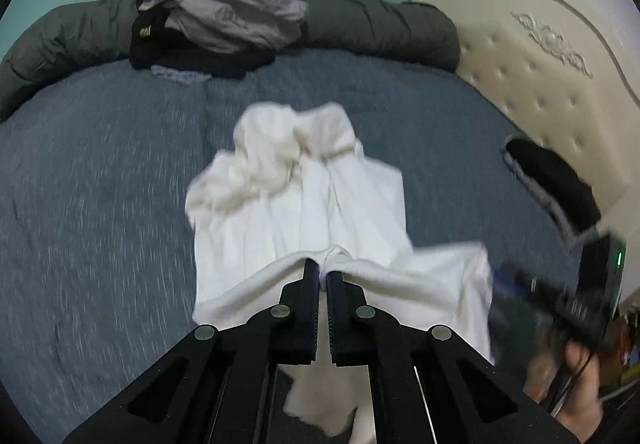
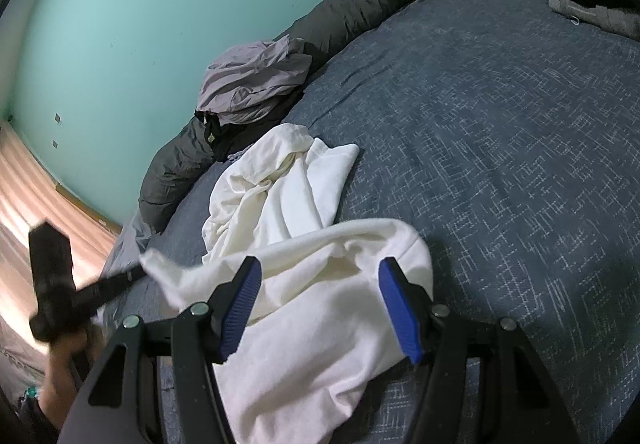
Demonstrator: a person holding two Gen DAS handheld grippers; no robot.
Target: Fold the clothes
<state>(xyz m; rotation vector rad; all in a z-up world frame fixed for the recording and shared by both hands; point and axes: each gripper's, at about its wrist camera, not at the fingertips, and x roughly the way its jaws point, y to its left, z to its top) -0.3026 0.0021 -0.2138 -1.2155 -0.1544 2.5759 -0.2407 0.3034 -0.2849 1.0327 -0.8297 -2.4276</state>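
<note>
A white garment [image 1: 304,196] lies crumpled on the blue bedspread [image 1: 100,184]. My left gripper [image 1: 323,272] is shut on a bunched fold of its near edge, and the cloth drapes down from the jaws on both sides. In the right wrist view the same garment [image 2: 304,308] spreads under my right gripper [image 2: 320,262]. Its blue pads [image 2: 400,308] stand wide apart above the cloth and do not press on it. The left gripper [image 2: 138,270] shows there as a blur at the left, with a corner of the white cloth lifted in it.
A pile of grey and black clothes [image 1: 216,16] rests against a rolled dark duvet [image 1: 380,24] along the teal wall. A black and grey folded item [image 1: 552,180] lies by the cream headboard [image 1: 540,64]. Wooden floor [image 2: 24,184] shows beyond the bed's edge.
</note>
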